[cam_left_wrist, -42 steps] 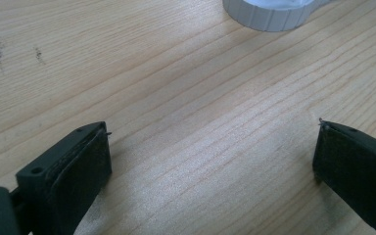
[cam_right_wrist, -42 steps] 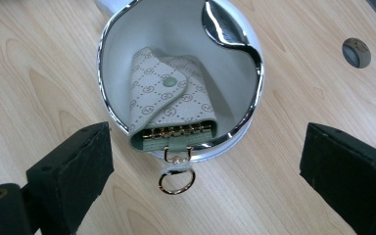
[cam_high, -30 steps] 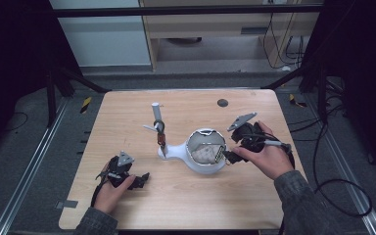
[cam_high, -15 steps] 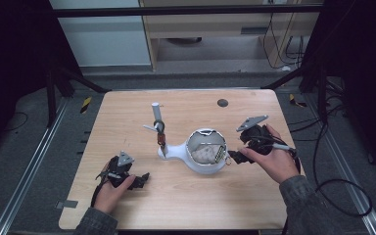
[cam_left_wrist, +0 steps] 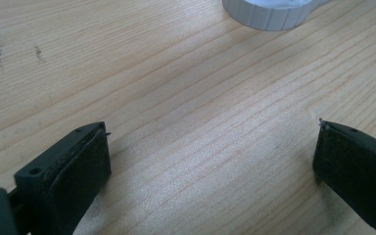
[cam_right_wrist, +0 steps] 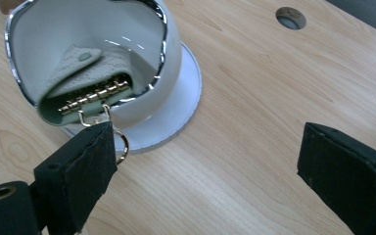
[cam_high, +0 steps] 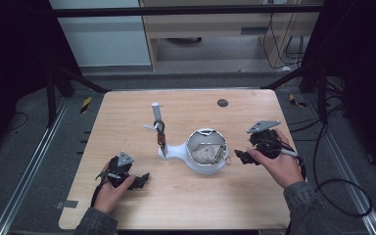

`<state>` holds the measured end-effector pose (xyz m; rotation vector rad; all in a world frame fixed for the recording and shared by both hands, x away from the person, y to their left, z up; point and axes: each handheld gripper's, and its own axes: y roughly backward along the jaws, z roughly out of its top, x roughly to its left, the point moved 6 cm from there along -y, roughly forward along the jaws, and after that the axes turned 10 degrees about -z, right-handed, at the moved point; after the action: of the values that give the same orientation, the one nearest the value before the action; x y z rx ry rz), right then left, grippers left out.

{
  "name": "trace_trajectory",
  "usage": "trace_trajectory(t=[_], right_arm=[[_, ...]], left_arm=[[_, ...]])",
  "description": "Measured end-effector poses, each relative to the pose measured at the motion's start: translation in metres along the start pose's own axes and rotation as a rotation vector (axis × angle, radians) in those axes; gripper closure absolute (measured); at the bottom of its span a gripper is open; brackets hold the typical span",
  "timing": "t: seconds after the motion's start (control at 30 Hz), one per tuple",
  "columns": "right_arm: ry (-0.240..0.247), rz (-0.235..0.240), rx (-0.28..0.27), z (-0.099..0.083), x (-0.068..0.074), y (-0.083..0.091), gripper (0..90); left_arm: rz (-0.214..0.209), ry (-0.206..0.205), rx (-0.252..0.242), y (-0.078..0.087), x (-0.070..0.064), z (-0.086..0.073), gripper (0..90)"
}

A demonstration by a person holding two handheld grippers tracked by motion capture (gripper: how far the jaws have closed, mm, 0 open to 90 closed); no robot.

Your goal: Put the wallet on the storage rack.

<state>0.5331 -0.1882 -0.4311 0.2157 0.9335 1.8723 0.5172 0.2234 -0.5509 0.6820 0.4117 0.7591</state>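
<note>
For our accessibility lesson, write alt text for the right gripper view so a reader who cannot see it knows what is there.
A pale leather key case with gold hooks lies inside a white chrome-rimmed bowl on a wooden table, one gold ring hanging over the rim. The right claw sits open just in front of it, its left jaw beside the ring.

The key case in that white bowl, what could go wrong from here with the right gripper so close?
The right gripper is open beside the white bowl, and the key case hangs over the rim with its ring by one jaw. A jaw might snag the ring and drag the case out. A bump could also shift the bowl.
</note>
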Motion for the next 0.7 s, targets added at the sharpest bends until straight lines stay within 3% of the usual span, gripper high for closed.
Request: trace_trajectory(t=[0.17, 0.7], right_arm=[[-0.023, -0.014, -0.026, -0.009, -0.006, -0.001, 9.2], [-0.131, -0.038, -0.013, -0.044, -0.024, -0.011, 8.7]], left_arm=[[0.0, -0.001, 0.001, 0.0, 0.0, 0.0, 0.1], [0.0, -0.001, 0.0, 0.0, 0.0, 0.0, 0.0]])
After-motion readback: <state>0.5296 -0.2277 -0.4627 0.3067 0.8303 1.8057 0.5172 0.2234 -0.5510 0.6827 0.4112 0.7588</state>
